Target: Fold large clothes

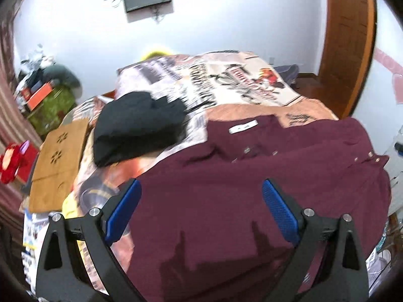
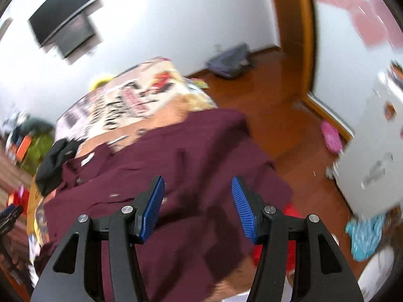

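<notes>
A large maroon button shirt [image 1: 264, 181] lies spread on the near part of the bed, its white neck label [image 1: 243, 127] facing up. The same maroon shirt [image 2: 191, 156] hangs over the bed's right edge in the right wrist view. My left gripper [image 1: 201, 196] hovers above the shirt with its blue pads wide apart and nothing between them. My right gripper [image 2: 197, 196] is also above the shirt, open, holding nothing. Both views are blurred by motion.
A black folded garment [image 1: 136, 128] lies on the printed bedspread [image 1: 226, 80] to the left. A tan board [image 1: 60, 156] and a red object [image 1: 12, 161] sit left of the bed. The wooden floor [image 2: 277, 115] holds a grey bag [image 2: 229, 60], a pink item [image 2: 331, 136] and a turquoise cloth [image 2: 365, 234].
</notes>
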`<action>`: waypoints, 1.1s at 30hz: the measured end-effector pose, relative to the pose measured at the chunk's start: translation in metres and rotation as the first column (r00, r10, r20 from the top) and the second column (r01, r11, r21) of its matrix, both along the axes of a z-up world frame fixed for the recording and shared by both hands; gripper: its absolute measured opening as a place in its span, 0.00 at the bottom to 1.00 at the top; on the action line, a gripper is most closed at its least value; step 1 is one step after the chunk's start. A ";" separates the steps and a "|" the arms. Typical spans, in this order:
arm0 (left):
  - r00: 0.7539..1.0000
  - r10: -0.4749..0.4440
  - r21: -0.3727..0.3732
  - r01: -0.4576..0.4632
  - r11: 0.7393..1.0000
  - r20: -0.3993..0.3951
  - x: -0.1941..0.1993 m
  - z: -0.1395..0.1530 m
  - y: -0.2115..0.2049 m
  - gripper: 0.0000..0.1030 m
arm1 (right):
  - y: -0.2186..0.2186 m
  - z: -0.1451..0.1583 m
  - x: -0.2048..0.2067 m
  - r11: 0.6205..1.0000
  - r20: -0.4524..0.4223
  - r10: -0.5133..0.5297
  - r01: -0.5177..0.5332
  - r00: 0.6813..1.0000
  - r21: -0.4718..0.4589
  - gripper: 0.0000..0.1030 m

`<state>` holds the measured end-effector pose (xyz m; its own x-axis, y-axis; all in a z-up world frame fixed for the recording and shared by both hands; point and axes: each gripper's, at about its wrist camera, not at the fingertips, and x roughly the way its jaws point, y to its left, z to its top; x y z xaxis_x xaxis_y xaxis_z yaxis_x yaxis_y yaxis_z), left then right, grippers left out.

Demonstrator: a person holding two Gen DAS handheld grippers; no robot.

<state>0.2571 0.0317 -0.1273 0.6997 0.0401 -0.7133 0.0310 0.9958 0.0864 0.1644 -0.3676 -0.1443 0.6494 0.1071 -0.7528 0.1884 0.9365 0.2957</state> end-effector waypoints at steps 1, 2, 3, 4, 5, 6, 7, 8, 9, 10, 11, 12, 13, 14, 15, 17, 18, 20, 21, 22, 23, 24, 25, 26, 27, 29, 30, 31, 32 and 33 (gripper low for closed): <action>1.000 -0.012 -0.006 0.012 1.000 -0.003 0.005 0.000 -0.007 0.94 | -0.011 -0.008 0.000 0.999 -0.024 -0.026 0.027 0.999 0.031 0.50; 0.999 -0.031 -0.015 0.030 0.999 -0.012 0.011 -0.002 -0.016 0.94 | -0.022 -0.018 -0.001 0.997 -0.055 -0.044 0.048 0.998 0.063 0.50; 0.999 -0.046 -0.020 0.046 0.999 -0.022 0.014 -0.006 -0.025 0.94 | -0.030 -0.027 -0.001 0.994 -0.084 -0.057 0.064 0.995 0.092 0.50; 0.998 -0.058 -0.025 0.057 0.998 -0.031 0.017 -0.010 -0.031 0.94 | -0.035 -0.034 -0.001 0.991 -0.101 -0.063 0.075 0.993 0.113 0.50; 0.996 -0.075 -0.036 0.073 0.997 -0.049 0.023 -0.017 -0.039 0.94 | -0.041 -0.043 -0.001 0.987 -0.121 -0.069 0.086 0.990 0.139 0.50; 0.994 -0.084 -0.046 0.081 0.996 -0.064 0.025 -0.023 -0.045 0.94 | -0.046 -0.052 -0.002 0.982 -0.142 -0.075 0.098 0.987 0.161 0.50; 0.990 -0.102 -0.072 0.095 0.993 -0.101 0.030 -0.034 -0.052 0.94 | -0.049 -0.061 -0.002 0.978 -0.164 -0.081 0.110 0.983 0.175 0.50; 0.982 -0.121 -0.096 0.107 0.990 -0.145 0.035 -0.047 -0.059 0.94 | -0.052 -0.068 -0.002 0.976 -0.184 -0.083 0.117 0.979 0.183 0.50; 0.977 -0.130 -0.107 0.112 0.988 -0.170 0.038 -0.055 -0.063 0.94 | -0.054 -0.076 0.000 0.974 -0.201 -0.085 0.124 0.976 0.191 0.50; 0.967 -0.146 -0.126 0.121 0.985 -0.211 0.041 -0.068 -0.069 0.94 | -0.055 -0.081 0.000 0.971 -0.213 -0.086 0.130 0.973 0.198 0.50; 0.958 -0.158 -0.141 0.126 0.982 -0.241 0.043 -0.079 -0.073 0.94 | -0.057 -0.088 0.001 0.967 -0.225 -0.086 0.135 0.971 0.214 0.50; 0.948 -0.167 -0.157 0.128 0.979 -0.273 0.045 -0.090 -0.077 0.94 | -0.062 -0.088 -0.002 0.964 -0.224 -0.086 0.138 0.971 0.229 0.51; 0.941 -0.169 -0.163 0.125 0.979 -0.292 0.045 -0.097 -0.080 0.94 | -0.064 -0.091 0.000 0.960 -0.216 -0.092 0.144 0.972 0.241 0.51; 0.934 -0.168 -0.163 0.121 0.979 -0.315 0.046 -0.105 -0.082 0.94 | -0.068 -0.091 0.000 0.957 -0.210 -0.097 0.149 0.973 0.248 0.51; 0.927 -0.168 -0.159 0.121 0.980 -0.334 0.045 -0.111 -0.083 0.94 | -0.069 -0.091 0.004 0.954 -0.207 -0.098 0.151 0.973 0.259 0.53; 0.926 -0.169 -0.165 0.119 0.979 -0.336 0.043 -0.115 -0.083 0.94 | -0.072 -0.093 0.010 0.947 -0.201 -0.107 0.161 0.974 0.278 0.53; 0.927 -0.169 -0.171 0.117 0.978 -0.335 0.043 -0.114 -0.082 0.94 | -0.074 -0.095 0.013 0.943 -0.198 -0.115 0.170 0.973 0.285 0.53; 0.928 -0.162 -0.183 0.104 0.978 -0.336 0.042 -0.115 -0.079 0.94 | -0.078 -0.099 0.018 0.938 -0.181 -0.135 0.185 0.974 0.295 0.53; 0.928 -0.157 -0.187 0.098 0.977 -0.338 0.041 -0.116 -0.078 0.94 | -0.081 -0.102 0.020 0.931 -0.169 -0.158 0.204 0.973 0.302 0.51; 0.928 -0.156 -0.193 0.093 0.977 -0.339 0.040 -0.117 -0.078 0.94 | -0.082 -0.103 0.021 0.926 -0.164 -0.177 0.221 0.970 0.307 0.49; 0.929 -0.153 -0.197 0.089 0.976 -0.338 0.039 -0.117 -0.077 0.94 | -0.083 -0.104 0.022 0.918 -0.161 -0.197 0.239 0.967 0.317 0.46; 0.929 -0.151 -0.197 0.087 0.977 -0.337 0.042 -0.117 -0.076 0.94 | -0.086 -0.106 0.022 0.905 -0.160 -0.229 0.270 0.960 0.327 0.34; 0.932 -0.146 -0.192 0.085 0.978 -0.333 0.040 -0.116 -0.076 0.94 | -0.087 -0.106 0.024 0.899 -0.167 -0.250 0.292 0.954 0.325 0.19; 0.934 -0.143 -0.186 0.084 0.979 -0.328 0.039 -0.116 -0.076 0.94 | -0.088 -0.106 0.024 0.895 -0.178 -0.268 0.313 0.947 0.319 0.12; 0.935 -0.142 -0.181 0.086 0.980 -0.325 0.040 -0.116 -0.077 0.94 | -0.088 -0.105 0.025 0.896 -0.187 -0.264 0.313 0.946 0.314 0.10; 0.938 -0.143 -0.170 0.092 0.981 -0.316 0.037 -0.115 -0.078 0.94 | -0.087 -0.093 0.022 0.904 -0.162 -0.248 0.288 0.955 0.316 0.07; 0.939 -0.144 -0.172 0.093 0.981 -0.313 0.038 -0.115 -0.077 0.94 | -0.086 -0.085 0.019 0.906 -0.138 -0.247 0.279 0.959 0.318 0.07; 0.939 -0.144 -0.175 0.092 0.980 -0.312 0.038 -0.115 -0.076 0.94 | -0.086 -0.076 0.016 0.907 -0.118 -0.249 0.274 0.961 0.320 0.07; 0.940 -0.143 -0.181 0.090 0.979 -0.311 0.037 -0.115 -0.075 0.94 | -0.085 -0.066 0.013 0.907 -0.093 -0.252 0.268 0.963 0.324 0.06; 0.940 -0.143 -0.187 0.087 0.979 -0.310 0.038 -0.116 -0.073 0.94 | -0.083 -0.054 0.010 0.909 -0.062 -0.250 0.256 0.966 0.328 0.06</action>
<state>0.2955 -0.0418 -0.2429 0.4256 -0.1665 -0.8895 0.1443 0.9828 -0.1149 0.1743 -0.4503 -0.1982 0.6740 0.1860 -0.7149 0.4146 0.7058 0.5744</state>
